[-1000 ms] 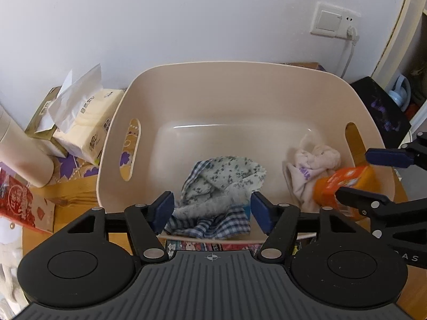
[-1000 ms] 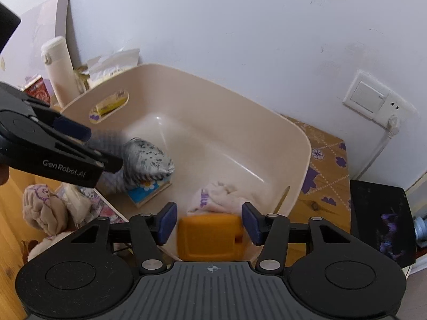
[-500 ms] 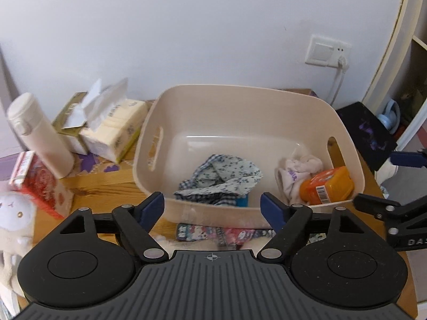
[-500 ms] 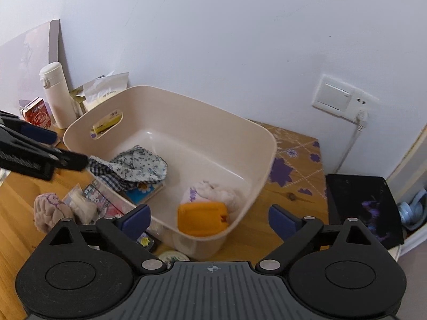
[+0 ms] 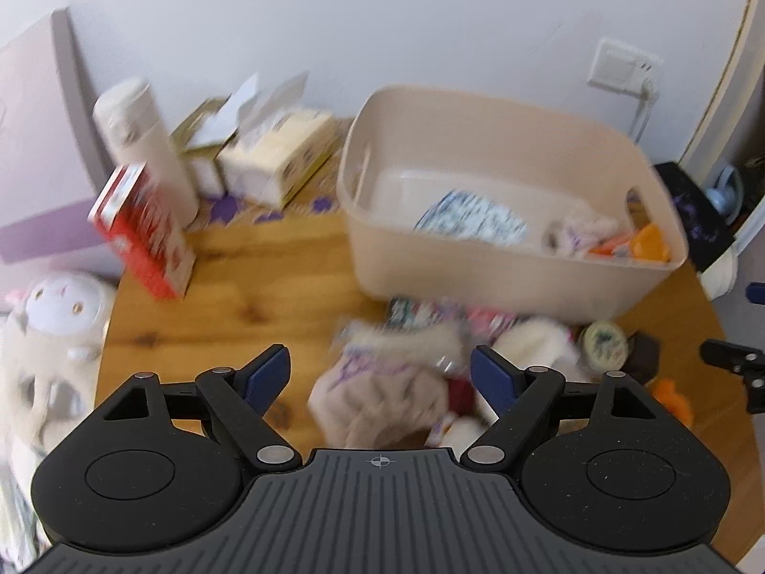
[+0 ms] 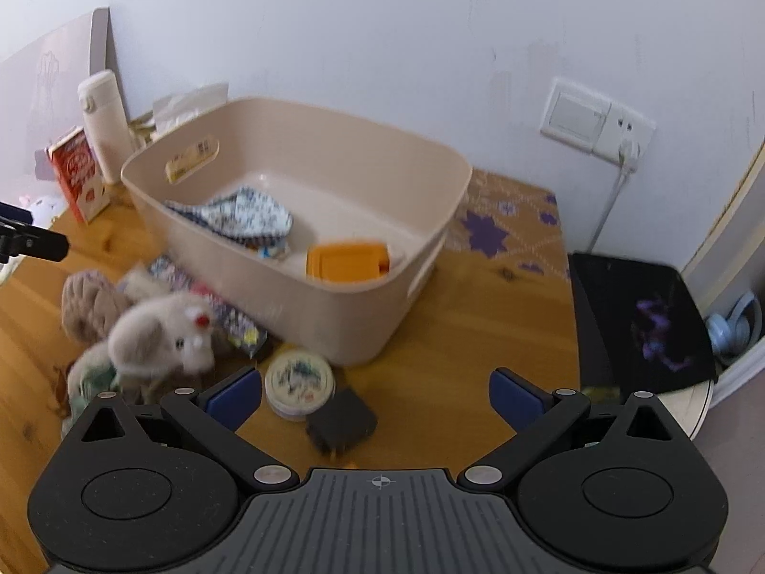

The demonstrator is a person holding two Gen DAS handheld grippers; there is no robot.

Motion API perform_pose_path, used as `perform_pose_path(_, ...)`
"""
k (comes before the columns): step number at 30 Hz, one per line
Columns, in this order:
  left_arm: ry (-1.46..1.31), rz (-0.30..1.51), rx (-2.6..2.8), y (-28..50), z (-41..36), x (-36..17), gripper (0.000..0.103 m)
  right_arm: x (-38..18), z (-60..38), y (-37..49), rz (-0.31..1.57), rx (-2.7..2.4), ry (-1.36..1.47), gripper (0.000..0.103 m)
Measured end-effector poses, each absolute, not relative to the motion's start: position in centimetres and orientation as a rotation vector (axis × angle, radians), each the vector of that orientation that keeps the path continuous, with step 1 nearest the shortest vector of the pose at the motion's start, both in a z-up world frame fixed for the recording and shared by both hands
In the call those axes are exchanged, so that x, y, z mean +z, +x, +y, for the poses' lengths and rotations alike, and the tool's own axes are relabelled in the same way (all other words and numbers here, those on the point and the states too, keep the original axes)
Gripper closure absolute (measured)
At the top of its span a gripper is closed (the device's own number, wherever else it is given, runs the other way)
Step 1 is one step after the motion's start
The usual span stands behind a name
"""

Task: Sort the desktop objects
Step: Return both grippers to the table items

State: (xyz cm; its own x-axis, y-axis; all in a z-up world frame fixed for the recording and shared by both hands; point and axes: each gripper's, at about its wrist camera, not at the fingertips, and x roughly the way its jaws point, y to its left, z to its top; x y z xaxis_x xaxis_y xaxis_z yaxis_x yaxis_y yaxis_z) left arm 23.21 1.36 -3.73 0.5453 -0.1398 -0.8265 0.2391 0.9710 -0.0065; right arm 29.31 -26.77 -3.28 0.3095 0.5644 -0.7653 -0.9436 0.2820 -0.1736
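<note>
Both wide open and empty, left gripper (image 5: 380, 373) above soft, light beige knitted cloth (image 5: 382, 402) beside beige plastic tub (image 5: 516, 282), right gripper (image 6: 375, 394) near rigid round tin (image 6: 300, 382): pinch cloth mid-bunch, tin across its rim.

Beige tub (image 6: 420, 287), orange box (image 6: 346, 262), blue floral cloth (image 6: 248, 213), red carton (image 6: 79, 174).

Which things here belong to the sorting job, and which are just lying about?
Job:
beige bin
patterned cloth and orange box, already inside
plush toy, round tin, dark block, waiting on the table

Lying about:
bottle
red carton
tissue pack
wall socket
</note>
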Motion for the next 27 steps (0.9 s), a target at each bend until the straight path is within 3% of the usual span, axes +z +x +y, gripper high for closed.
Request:
perform_pose_path(14, 0.121, 1.144, -0.177, 19.2, 3.0, -10.1, 0.019, -8.5, -30.1, 30.0, 0.817, 1.055, -0.759, 0.0)
perform_pose_path(27, 0.107, 1.223, -0.136, 18.6, 3.2, -13.1, 0.019, -11.2, -30.4, 29.6, 0.861, 1.034, -0.825, 0.0)
